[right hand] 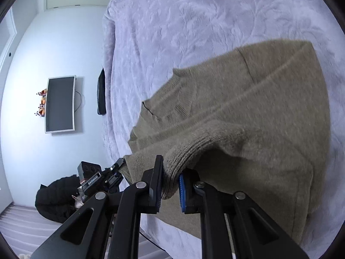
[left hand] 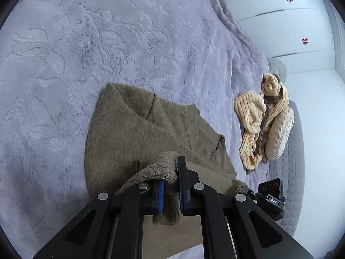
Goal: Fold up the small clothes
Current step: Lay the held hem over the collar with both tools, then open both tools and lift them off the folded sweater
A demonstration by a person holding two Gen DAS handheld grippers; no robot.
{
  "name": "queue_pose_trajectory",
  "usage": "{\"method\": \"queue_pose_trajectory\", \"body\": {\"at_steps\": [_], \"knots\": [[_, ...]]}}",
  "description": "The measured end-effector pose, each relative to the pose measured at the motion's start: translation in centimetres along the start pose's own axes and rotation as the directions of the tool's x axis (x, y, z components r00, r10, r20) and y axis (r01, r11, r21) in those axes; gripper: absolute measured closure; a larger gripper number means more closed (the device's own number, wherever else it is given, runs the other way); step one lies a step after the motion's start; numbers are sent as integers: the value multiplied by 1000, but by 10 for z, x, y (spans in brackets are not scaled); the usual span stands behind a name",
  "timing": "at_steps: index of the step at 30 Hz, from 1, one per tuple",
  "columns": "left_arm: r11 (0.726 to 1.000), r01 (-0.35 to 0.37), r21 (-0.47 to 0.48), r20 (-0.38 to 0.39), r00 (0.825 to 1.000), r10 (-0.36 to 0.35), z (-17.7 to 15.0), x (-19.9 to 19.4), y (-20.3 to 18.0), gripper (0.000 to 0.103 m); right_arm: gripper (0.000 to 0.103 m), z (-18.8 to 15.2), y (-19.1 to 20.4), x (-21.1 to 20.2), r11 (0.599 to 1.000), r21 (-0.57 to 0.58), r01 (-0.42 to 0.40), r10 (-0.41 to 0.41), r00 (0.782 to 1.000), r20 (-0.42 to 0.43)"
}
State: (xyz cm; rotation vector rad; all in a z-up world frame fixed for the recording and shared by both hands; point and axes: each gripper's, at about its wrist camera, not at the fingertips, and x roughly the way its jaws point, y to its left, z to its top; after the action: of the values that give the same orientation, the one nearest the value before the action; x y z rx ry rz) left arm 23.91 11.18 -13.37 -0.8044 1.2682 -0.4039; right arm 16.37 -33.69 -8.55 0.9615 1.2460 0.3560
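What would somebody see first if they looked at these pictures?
First, the big olive-brown sweater spread on the lilac bedspread, with both the left gripper and the right gripper pinching its ribbed hem between their fingers. Next, the crumpled pile of cream clothes near the bed's far edge, apart from the sweater.
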Motion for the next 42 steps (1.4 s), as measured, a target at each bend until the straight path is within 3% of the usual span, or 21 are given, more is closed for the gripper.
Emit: {"method": "queue_pose_trajectory", "body": {"at_steps": [4, 8, 13, 17, 20, 22, 25, 29, 32, 35, 37, 40, 42], "knots": [[999, -30, 29, -16, 999, 30, 16, 9, -8, 94, 89, 33, -4, -2, 999, 32, 8, -9, 999, 50], [998, -5, 62, -64, 998, 8, 22, 8, -12, 94, 89, 55, -23, -1, 995, 98, 32, -40, 996, 75], [998, 19, 60, -122, 992, -12, 21, 0, -3, 94, 88, 64, -39, 7, 988, 140, 69, -78, 995, 61], [993, 36, 117, -138, 990, -20, 16, -17, -11, 94, 84, 66, -40, 9, 986, 150, 71, -79, 996, 48], [986, -13, 168, -115, 993, 33, 14, -32, -17, 94, 68, 67, -33, 13, 988, 135, 75, -80, 996, 34], [980, -54, 192, -80, 994, 70, 14, -41, -18, 94, 48, 67, -24, 10, 991, 112, 71, -76, 996, 41], [977, -73, 200, -32, 996, 81, 13, -55, -19, 94, 48, 65, -10, -9, 996, 75, 51, -57, 996, 74], [937, -119, 328, -69, 986, 149, -9, -48, -35, 94, 48, 54, 8, -27, 998, -9, 64, -63, 995, 83], [910, -95, 402, -186, 965, 183, -37, -11, -44, 94, 49, 41, 13, -25, 994, -40, 105, -102, 993, 58], [880, -118, 459, -228, 942, 246, -59, 33, -54, 94, 51, 31, 7, -15, 983, -62, 171, -170, 985, 26], [879, -145, 454, -203, 944, 260, -61, 53, -60, 94, 51, 28, 2, -4, 977, -64, 204, -204, 979, 5], [908, -183, 377, -109, 965, 239, -42, 58, -59, 94, 51, 30, 4, 6, 965, -89, 247, -247, 969, 11], [916, -225, 332, -41, 967, 253, -24, 54, -56, 94, 51, 37, 7, 9, 953, -105, 283, -282, 959, 27]]}}
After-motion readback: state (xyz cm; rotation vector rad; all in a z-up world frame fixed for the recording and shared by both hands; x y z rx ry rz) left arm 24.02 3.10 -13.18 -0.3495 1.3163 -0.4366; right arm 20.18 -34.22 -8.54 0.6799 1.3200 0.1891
